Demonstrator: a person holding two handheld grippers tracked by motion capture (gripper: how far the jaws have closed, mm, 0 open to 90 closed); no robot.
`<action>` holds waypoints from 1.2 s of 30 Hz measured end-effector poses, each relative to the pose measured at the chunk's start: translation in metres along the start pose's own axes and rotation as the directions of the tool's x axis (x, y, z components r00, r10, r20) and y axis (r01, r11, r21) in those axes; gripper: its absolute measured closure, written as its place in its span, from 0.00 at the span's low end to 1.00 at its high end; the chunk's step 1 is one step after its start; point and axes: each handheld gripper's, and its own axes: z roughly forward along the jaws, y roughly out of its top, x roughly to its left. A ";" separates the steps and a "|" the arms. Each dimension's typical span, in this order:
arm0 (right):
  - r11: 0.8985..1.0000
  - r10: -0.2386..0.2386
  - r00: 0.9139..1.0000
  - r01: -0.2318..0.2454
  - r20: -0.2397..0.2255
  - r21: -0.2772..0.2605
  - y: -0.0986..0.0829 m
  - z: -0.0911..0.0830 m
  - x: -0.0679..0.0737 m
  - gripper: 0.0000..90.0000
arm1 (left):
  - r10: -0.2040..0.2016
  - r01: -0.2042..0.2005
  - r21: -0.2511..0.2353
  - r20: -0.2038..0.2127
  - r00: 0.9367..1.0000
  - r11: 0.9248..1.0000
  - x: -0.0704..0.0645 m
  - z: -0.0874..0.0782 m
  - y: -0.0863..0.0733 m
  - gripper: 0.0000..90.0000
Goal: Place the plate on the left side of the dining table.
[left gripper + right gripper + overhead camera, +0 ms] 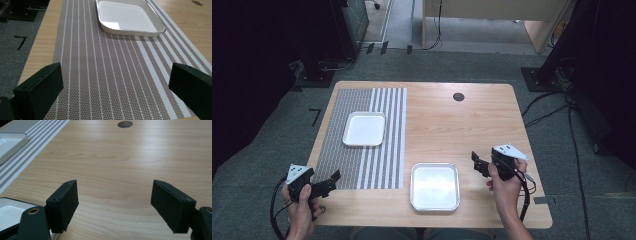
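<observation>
1. Grey carpet surrounds a light wooden desk (472, 125); a striped woven placemat (362, 145) covers its left part, and a round cable hole (458, 97) sits near the far edge.

2. Things nearest our tools: a white tray (364, 129) on the placemat toward the far side, and a second, metal-rimmed tray (435, 186) on bare wood close to the near edge, between the two hands. Both trays look empty.

3. Left tool (333, 176) is held at the near left corner, over the edge of the placemat. In the left gripper view its jaws stand wide apart with nothing between them, the placemat (110, 75) below and the white tray (130, 17) ahead, well apart from the jaws.

4. Right tool (475, 159) hovers just right of the near tray. In the right gripper view its jaws are likewise spread wide and empty over bare wood; a corner of the near tray (7, 215) shows beside one jaw, seemingly not touching.

5. Judgement: we are at the approach stage, nothing gripped. To do it well, we keep the jaws spread, line one jaw over and one under a tray rim, come in low and level, and close only once the rim is fully between the pads.
</observation>
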 end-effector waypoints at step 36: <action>0.995 0.087 0.988 -0.094 0.131 0.044 -0.066 -0.063 -0.104 0.23 | 0.085 -0.073 0.119 -0.094 0.992 0.990 0.036 -0.001 -0.029 0.00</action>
